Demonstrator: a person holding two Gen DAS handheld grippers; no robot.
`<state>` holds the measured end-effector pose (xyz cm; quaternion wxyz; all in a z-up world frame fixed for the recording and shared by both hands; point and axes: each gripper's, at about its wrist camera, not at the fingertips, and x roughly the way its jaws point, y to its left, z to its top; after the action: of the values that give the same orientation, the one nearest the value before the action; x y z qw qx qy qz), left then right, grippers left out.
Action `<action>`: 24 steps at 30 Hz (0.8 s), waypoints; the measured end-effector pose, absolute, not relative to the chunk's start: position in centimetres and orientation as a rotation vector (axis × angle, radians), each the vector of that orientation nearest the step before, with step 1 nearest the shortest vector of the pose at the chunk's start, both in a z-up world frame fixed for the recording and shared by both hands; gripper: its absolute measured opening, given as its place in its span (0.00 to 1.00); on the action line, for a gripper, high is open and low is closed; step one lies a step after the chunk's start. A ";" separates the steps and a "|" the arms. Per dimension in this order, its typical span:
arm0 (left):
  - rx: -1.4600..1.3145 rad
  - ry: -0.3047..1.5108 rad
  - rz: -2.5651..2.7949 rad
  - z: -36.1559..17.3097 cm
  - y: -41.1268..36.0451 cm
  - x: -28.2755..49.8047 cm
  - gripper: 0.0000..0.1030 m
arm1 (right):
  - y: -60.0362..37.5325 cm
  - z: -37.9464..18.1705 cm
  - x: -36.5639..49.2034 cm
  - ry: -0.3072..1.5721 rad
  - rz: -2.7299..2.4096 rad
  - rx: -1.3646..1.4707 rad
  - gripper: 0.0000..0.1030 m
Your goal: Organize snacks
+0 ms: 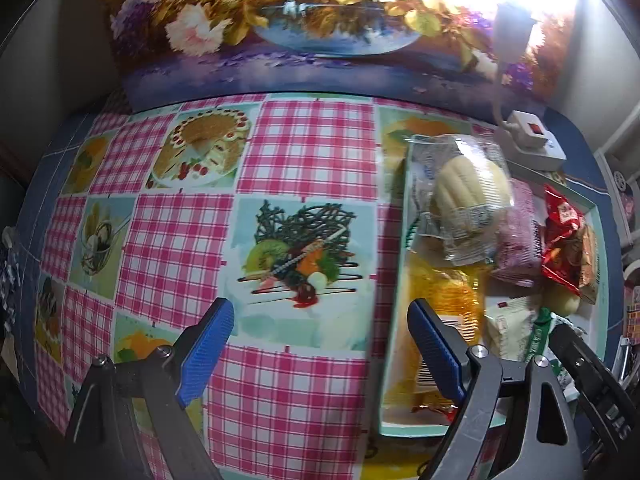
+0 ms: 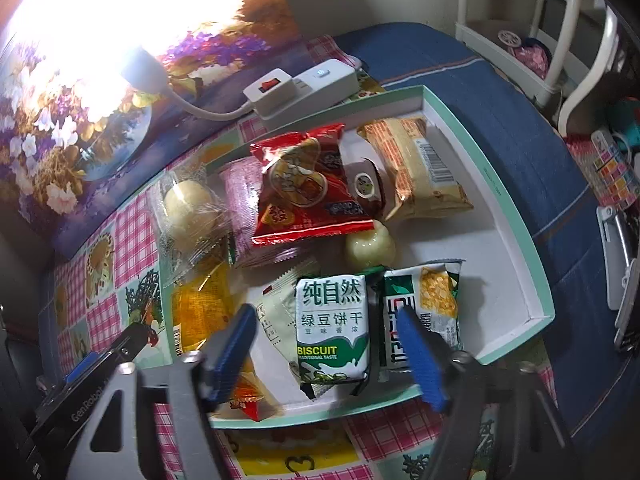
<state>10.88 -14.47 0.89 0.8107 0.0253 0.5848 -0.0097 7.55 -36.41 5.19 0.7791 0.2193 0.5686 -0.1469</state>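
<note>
Left wrist: left gripper [image 1: 320,344] agape, empty, over checked tablecloth [image 1: 304,148] beside tray [image 1: 394,320]; snacks piled inside | Right wrist: right gripper [image 2: 332,344] spread wide above biscuit pack [image 2: 334,328], pads clear of it | Step: likely placing into tray, table bare | Next: probably tidy packs or withdraw.

Wide open tablecloth [image 1: 304,152] to the left of the tray [image 2: 536,280], nothing lying there to block a hand. Inside the tray the snack packets [image 2: 304,196] crowd the left and far part, leaving bare white floor along the right wall. A power strip [image 2: 304,84] and its cable sit just behind the tray's far rim.
</note>
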 end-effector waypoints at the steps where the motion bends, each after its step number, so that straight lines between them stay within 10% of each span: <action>1: 0.051 1.251 -0.016 0.8 -14.3 10.9 0.86 | -36.3 5.2 7.6 1.227 -0.322 0.466 0.91; 24: 0.022 1.237 0.047 0.1 -12.4 11.8 0.87 | -35.4 5.0 8.2 1.187 -0.312 0.355 1.00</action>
<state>11.78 -12.42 0.08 0.8146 0.0104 0.5796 0.0219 8.24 -35.37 4.97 0.8027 0.1658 0.5541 -0.1458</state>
